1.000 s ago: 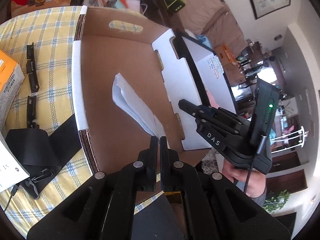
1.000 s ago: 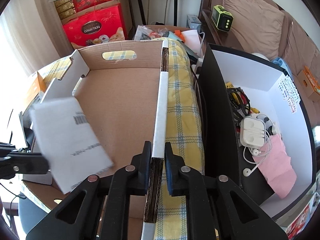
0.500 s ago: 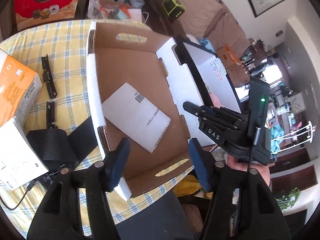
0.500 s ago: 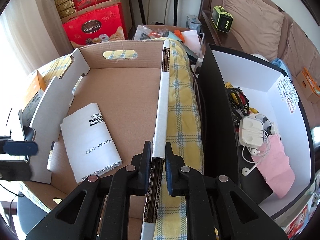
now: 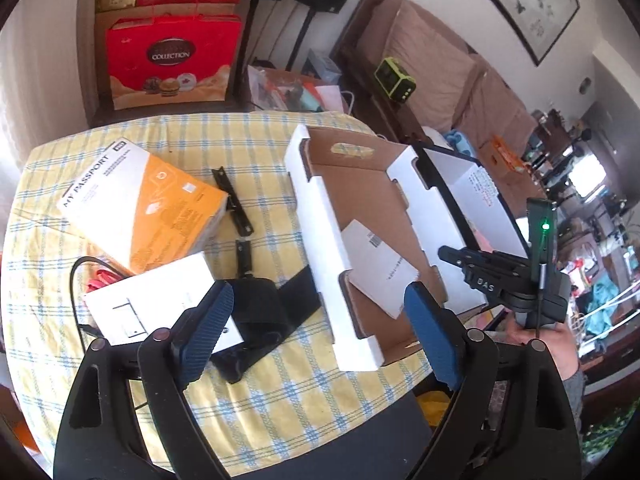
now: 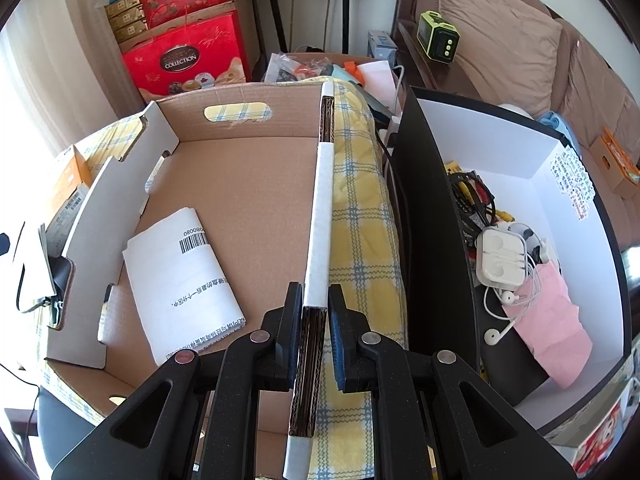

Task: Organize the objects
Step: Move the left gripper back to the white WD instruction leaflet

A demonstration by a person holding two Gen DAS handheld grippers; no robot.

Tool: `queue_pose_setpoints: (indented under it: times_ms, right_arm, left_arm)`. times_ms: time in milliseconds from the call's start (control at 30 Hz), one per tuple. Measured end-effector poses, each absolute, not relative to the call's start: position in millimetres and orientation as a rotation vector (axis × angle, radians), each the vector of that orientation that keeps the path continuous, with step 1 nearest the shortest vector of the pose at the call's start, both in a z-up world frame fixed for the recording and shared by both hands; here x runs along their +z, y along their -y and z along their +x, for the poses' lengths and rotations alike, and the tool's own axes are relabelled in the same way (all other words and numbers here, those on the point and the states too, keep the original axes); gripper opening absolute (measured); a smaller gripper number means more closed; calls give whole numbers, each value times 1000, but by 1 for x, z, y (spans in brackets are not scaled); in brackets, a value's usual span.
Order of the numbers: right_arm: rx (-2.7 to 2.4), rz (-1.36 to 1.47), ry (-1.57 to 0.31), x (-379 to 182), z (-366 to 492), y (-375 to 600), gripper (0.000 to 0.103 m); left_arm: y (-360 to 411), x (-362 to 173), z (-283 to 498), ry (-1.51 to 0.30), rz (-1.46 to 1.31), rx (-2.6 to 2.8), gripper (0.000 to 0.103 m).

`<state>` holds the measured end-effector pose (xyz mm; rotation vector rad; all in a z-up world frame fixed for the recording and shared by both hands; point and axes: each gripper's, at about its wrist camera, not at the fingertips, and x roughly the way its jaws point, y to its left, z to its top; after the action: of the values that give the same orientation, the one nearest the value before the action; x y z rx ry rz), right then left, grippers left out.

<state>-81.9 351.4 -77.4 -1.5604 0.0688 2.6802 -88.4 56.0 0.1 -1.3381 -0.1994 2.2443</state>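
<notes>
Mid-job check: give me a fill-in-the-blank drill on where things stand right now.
1. The white booklet lies inside the ____ box.
2. The right gripper is shut on the box's side ____.
3. Nothing sits between the fingers of the ____ gripper.
4. The orange box rests on the checked ____.

Missing words: cardboard; wall; left; tablecloth

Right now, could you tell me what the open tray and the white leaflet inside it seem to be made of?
The tray looks like corrugated cardboard, matte brown inside and white outside; fluting shows on its cut edge. The leaflet looks like thin folded paper, matte white, printed with a barcode.
</notes>
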Motion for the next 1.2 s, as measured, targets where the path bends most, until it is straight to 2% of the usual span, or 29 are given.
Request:
queue_pose_setpoints:
  times_ms: [267,367,433,567,1000,1200]
  right_arm:
    - [2657,-1548,-109,-78,-57,-352,21]
    - [2656,-1552,-145,-79,-48,-353,21]
    - [2656,-1555,-162,-80,-44,-353,21]
    - [2674,-1555,-194,-81,-42,-352,13]
    - [2683,-1537,-169,-82,-41,-349,12]
    - [2688,-1535,-178,-82,-40,-350,12]
  left_arm:
    - [-8,-24,-95,242,-1384,2392,86]
    - [10,-34,-97,242,-1406,2450,86]
    - [21,-39,-98,251,-1420,2474,86]
    - [33,-46,-97,254,-1432,2498,86]
    - [44,-78,-105,261,-1532,2484,86]
    - [50,-93,-119,423,-1556,2408,86]
